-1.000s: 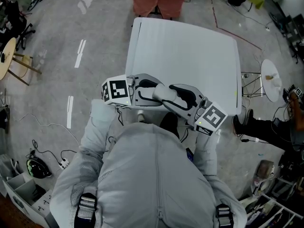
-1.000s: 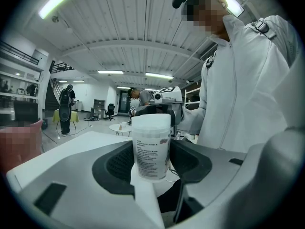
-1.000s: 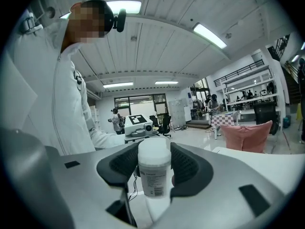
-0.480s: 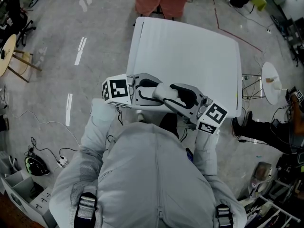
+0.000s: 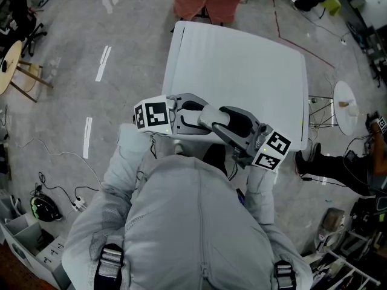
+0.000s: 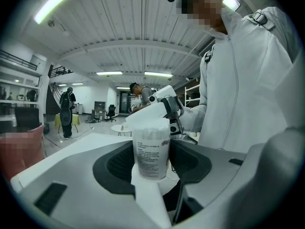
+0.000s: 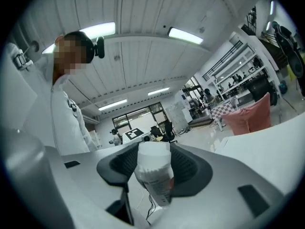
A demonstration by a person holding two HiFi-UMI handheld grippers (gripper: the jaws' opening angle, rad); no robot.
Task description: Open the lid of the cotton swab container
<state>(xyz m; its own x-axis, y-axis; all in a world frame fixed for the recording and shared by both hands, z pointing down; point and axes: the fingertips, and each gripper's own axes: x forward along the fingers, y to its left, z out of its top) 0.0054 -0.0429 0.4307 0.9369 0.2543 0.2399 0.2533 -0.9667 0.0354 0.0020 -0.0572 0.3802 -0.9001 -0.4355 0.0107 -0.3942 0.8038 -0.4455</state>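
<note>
Well, the person holds the swab container [image 6: 151,147] up by the chest, at the near edge of the white table [image 5: 242,59]. The left gripper [image 6: 153,163] pinches its body, its jaws having just tightened slightly. The right gripper [image 7: 155,175] pinches the white lid [image 7: 153,152].
</note>
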